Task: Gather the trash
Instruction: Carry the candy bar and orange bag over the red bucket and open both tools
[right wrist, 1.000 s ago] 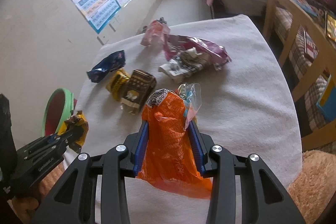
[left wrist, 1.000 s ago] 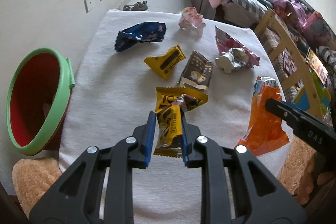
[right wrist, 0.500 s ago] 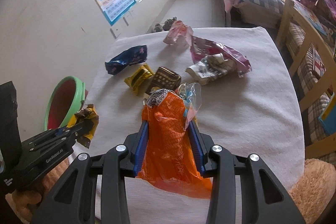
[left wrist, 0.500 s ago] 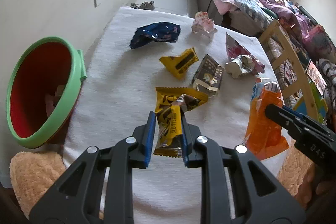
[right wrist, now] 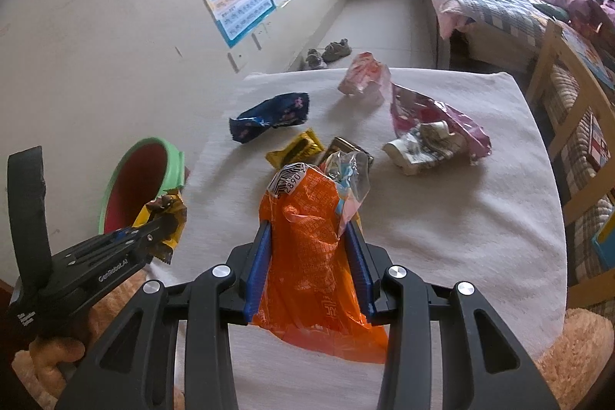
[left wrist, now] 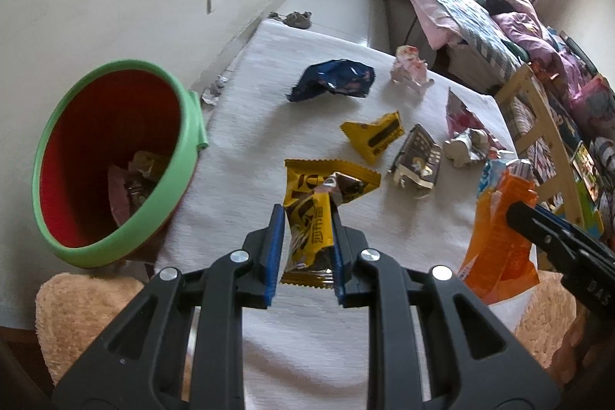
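My left gripper (left wrist: 305, 218) is shut on a yellow and brown snack wrapper (left wrist: 315, 218), held above the white-cloth table (left wrist: 250, 125). The green-rimmed red bin (left wrist: 115, 160) stands left of it below the table edge, with some wrappers inside. My right gripper (right wrist: 311, 237) is shut on an orange plastic bag (right wrist: 307, 256) with a clear wrapper bunched at its top. In the right wrist view the left gripper (right wrist: 153, 233) holds its wrapper (right wrist: 165, 218) just in front of the bin (right wrist: 142, 179). In the left wrist view the orange bag (left wrist: 496, 237) hangs at the right.
On the cloth lie a blue wrapper (left wrist: 334, 79), a small yellow wrapper (left wrist: 374, 137), a brown packet (left wrist: 417, 156), a pink wrapper (left wrist: 409, 68) and a crumpled white and magenta bag (right wrist: 434, 133). A wooden chair (right wrist: 565, 95) and a bed stand to the right. Fuzzy tan fabric (left wrist: 88, 317) lies near the front edge.
Both grippers have drifted left toward the bin, keeping their wrappers. The bin looms larger and its inside shows more in the left wrist view.
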`<state>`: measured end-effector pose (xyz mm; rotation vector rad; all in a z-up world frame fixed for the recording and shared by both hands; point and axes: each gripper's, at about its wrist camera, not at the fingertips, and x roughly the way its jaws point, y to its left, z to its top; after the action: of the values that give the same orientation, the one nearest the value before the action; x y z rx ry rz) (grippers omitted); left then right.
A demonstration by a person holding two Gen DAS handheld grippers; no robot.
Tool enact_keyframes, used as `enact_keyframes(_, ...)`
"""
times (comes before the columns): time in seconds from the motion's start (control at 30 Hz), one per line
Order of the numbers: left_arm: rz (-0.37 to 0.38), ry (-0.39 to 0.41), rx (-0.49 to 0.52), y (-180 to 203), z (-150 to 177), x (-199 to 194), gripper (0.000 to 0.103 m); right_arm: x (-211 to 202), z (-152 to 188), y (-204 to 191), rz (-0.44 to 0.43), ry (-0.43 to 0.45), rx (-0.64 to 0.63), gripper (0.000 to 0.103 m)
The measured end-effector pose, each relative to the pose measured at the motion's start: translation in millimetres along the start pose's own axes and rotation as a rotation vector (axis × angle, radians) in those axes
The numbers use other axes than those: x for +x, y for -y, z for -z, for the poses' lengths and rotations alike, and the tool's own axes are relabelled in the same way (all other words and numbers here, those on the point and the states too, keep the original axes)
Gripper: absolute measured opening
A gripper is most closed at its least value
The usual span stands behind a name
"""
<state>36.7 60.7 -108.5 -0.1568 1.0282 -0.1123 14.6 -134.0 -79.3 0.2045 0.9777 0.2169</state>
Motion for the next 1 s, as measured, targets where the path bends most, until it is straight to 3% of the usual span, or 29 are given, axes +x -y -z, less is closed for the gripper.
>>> enact_keyframes(0.63,-0.042,0.039,-0.076,-40,-2,-11,0.021,11,-15,-51,-0.055,-0.005,-0.119,0.038)
enact_keyframes(0.87,-0.091,0.095,-0.080,-56,-7,-29,0.021,20,-25,-74,-0.054,-0.008,-0.164,0.038)
enact_keyframes(1.0,-0.157,0.120,-0.090,-72,-7,-38,0.021,25,-29,-90,-0.065,-0.011,-0.196,0.038)
